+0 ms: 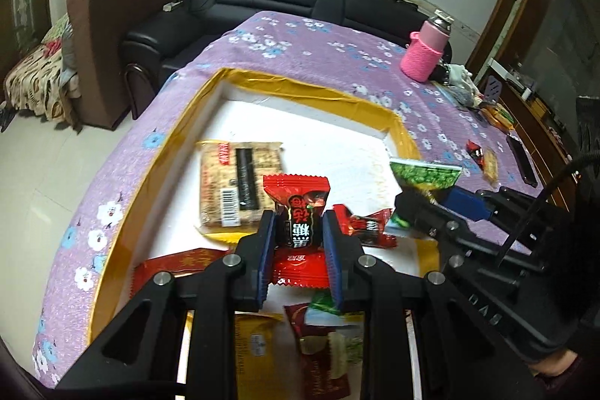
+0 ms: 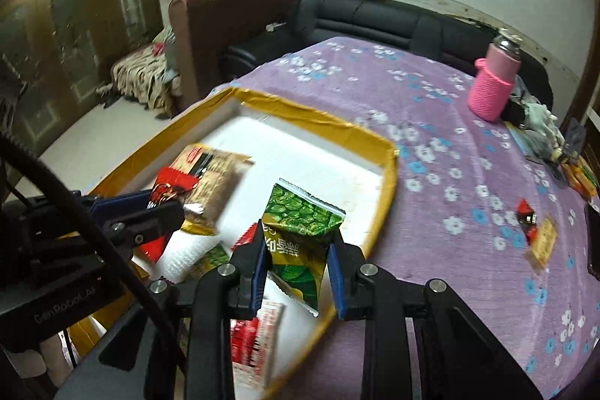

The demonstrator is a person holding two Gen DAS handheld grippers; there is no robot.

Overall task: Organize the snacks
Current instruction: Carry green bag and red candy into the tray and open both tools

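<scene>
- Purple floral table (image 1: pixel 337 62) w/ yellow-rimmed tray (image 1: pixel 112 205) mid-frame.
- Left hand-held gripper (image 1: pixel 298 231) pinches red candy (image 1: pixel 300 208), long axis upright, over tray.
- Right hand-held gripper (image 2: pixel 300 250) pinches green packet (image 2: pixel 300 227) above tray's right rim.

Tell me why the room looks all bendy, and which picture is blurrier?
Both views are fisheye, so walls curve. The right wrist view is blurrier: the brown snack pack smears. In the left wrist view the red candy in the left gripper stays sharp, while the green packet smears.
</scene>
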